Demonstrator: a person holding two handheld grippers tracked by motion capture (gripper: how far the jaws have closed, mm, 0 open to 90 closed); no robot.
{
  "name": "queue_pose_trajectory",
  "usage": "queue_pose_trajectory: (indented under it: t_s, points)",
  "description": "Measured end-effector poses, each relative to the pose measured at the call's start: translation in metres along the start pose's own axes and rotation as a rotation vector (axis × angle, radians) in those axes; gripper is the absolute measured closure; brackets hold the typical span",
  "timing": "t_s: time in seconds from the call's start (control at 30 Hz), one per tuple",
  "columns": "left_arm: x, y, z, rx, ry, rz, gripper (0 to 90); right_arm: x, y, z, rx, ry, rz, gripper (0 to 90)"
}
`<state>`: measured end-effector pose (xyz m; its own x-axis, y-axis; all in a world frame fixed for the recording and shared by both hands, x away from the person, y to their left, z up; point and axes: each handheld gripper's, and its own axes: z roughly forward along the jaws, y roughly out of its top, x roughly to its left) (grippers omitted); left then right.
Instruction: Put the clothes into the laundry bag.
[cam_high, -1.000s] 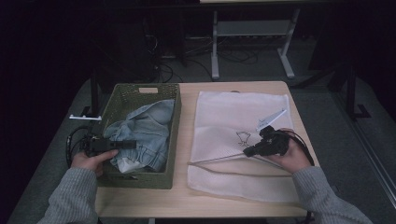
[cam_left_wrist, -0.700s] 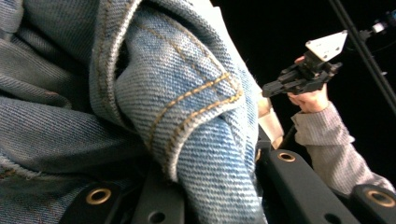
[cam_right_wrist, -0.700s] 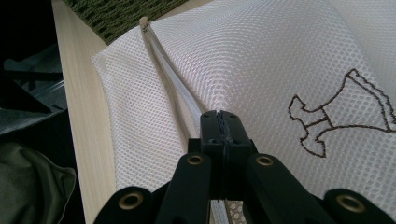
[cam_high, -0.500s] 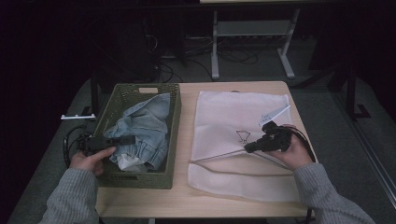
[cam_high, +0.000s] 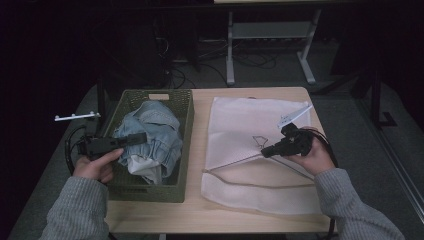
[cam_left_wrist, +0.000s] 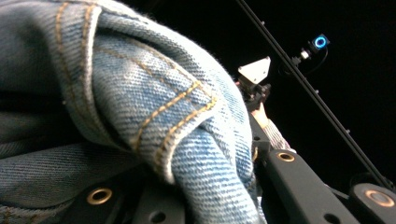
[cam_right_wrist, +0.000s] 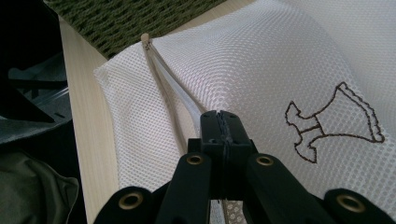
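Your left tongs (cam_high: 137, 138) are clamped on a fold of the denim jeans (cam_high: 150, 131), with the seamed cloth bunched between the jaws in the left gripper view. The jeans sit partly raised in the green basket (cam_high: 187, 125), which stands at the left of the worktop (cam_high: 200, 100); a pale garment (cam_high: 145, 169) lies under them. Gripping a thick seam fold likely gives you a hold that will not slip as the weight comes off the basket.

Your right tongs (cam_right_wrist: 219, 122) are pressed together on the zipper edge of the white mesh laundry bag (cam_high: 250, 125), which lies flat just right of the basket. In the high view the pinched edge is lifted off the lower layer, so the bag's mouth gapes toward the basket. That looks deliberate: one hand keeps the opening up while the other brings the load.

Judgement: step in hand is the transfer of the jeans to the bag. Trailing legs may snag on the basket wall.
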<state>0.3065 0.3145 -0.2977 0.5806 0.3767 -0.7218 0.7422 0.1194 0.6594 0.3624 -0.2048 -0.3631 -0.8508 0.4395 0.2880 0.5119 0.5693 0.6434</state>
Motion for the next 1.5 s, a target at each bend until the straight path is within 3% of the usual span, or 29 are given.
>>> queue_pose_trajectory:
  t_s: [0.23, 0.53, 0.8, 1.03, 1.13, 1.5]
  points:
    - [-0.015, 0.004, 0.006, -0.010, -0.032, 0.027, 76.1, -0.002, 0.006, -0.002, -0.009, 0.009, -0.009, 89.6]
    - [-0.054, 0.018, 0.017, -0.012, -0.111, 0.115, 76.2, -0.004, 0.018, -0.011, -0.027, 0.000, -0.017, 89.6]
    - [-0.081, 0.025, 0.030, -0.004, -0.179, 0.155, 76.1, -0.004, 0.024, -0.014, -0.028, -0.003, -0.021, 89.6]
    - [-0.100, 0.021, 0.053, 0.049, -0.237, 0.189, 76.1, -0.004, 0.024, -0.016, -0.031, 0.000, -0.022, 89.6]
    - [-0.105, 0.020, 0.059, 0.049, -0.259, 0.195, 76.1, -0.004, 0.025, -0.017, -0.028, -0.002, -0.022, 89.6]
    - [-0.138, 0.009, 0.095, 0.124, -0.369, 0.251, 76.1, 0.001, 0.042, -0.029, -0.041, -0.022, -0.046, 89.6]
